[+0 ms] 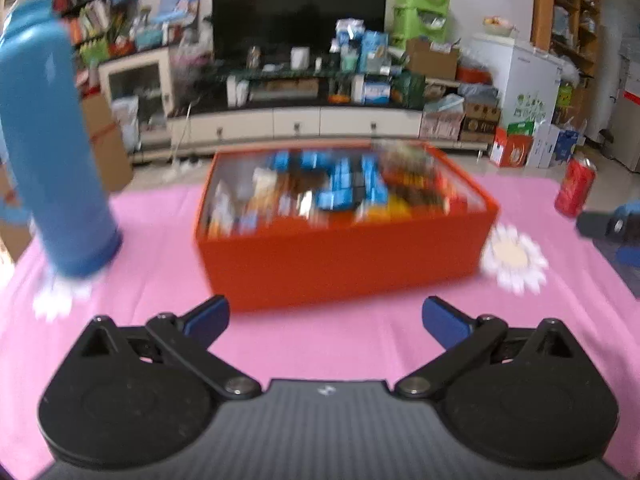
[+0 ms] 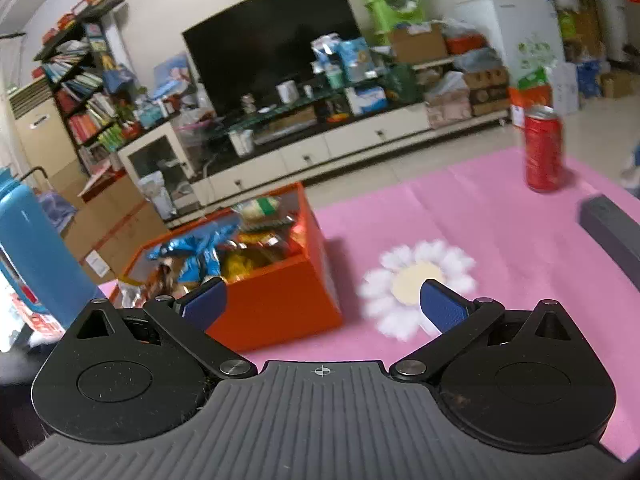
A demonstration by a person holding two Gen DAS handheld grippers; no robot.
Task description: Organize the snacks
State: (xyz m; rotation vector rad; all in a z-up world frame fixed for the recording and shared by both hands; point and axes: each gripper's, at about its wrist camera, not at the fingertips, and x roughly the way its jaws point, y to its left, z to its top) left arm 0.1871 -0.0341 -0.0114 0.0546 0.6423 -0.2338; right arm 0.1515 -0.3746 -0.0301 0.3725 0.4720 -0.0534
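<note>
Left tongs (image 1: 326,320): spread wide with nothing between the blue pads, hanging over the pink cloth of the table (image 1: 320,344).
Bottle (image 1: 52,140): tall and blue, standing upright well off to the left of the left tongs, ahead of them.
Box (image 1: 340,256): orange and open-topped, straight ahead of the left tongs and near their tips, resting on the table.
Snacks (image 1: 320,188): a blurred heap of wrapped packets, many of them blue, filling the box; single packets are hard to tell apart.
Flower mat (image 1: 514,258): white petals with a pale centre, just beside the box's right corner, ahead and to the right of the left tongs.
Can (image 1: 574,186): red, upright, far ahead on the right.
Right tongs (image 2: 322,304): released, pads wide apart and empty; the box lies behind the left pad, the flower mat behind the right pad.
Dark block (image 2: 612,232): grey, at the right edge of the table, to the right of the right tongs.
</note>
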